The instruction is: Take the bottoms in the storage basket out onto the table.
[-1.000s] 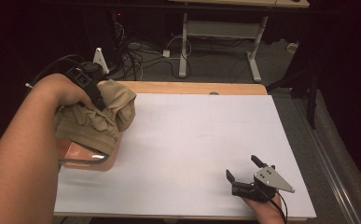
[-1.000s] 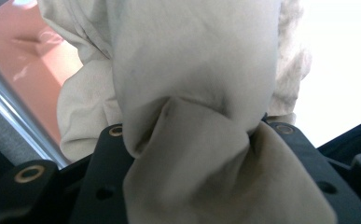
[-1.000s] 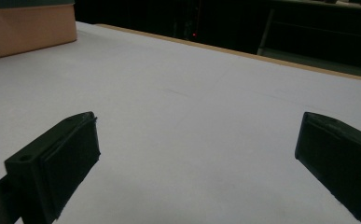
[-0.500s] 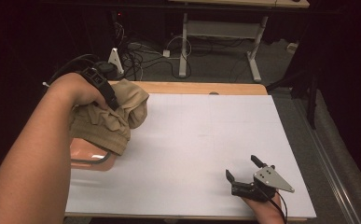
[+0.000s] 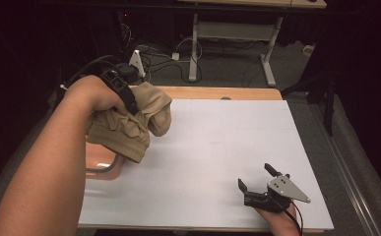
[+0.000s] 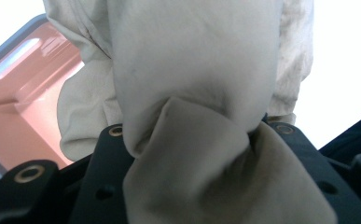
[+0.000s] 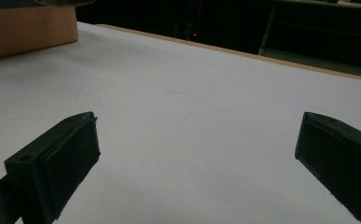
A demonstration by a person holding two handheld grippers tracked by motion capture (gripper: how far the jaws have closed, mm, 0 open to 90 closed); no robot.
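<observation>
The right hand-held gripper (image 5: 259,183) sits low at the near right corner of the desk (image 5: 237,142), which has a flat white top with a wooden edge. A grey three-cornered plate is on top of the gripper, and a hand (image 5: 276,219) holds it from below. Its two black jaws are spread wide apart. In the right gripper view they stand one on each side, with only bare white desk between them, so this gripper (image 7: 197,158) is let go and holds nothing.

Farther along, at the left edge of the desk, is the salmon-pink plastic tub with a grey rim (image 5: 102,162). It sits partly under the cloth. In the left gripper view, the inside of the tub (image 6: 24,88) shows pink and shiny behind the cloth.

Above the tub and the left part of the desk hangs the crumpled tan cloth (image 5: 129,125). It is lifted up off the desk. Its folds droop down, and one fold hangs over the white top.

The left hand-held gripper (image 5: 124,93) is clamped tight on the cloth. A bare forearm reaches in from the near left to hold this gripper. In the left gripper view, the bunched cloth (image 6: 197,93) is pinched between the black jaws and spills over them.

Past the far edge of the desk are the metal legs of another table (image 5: 232,44) and some loose cables on the floor.
</observation>
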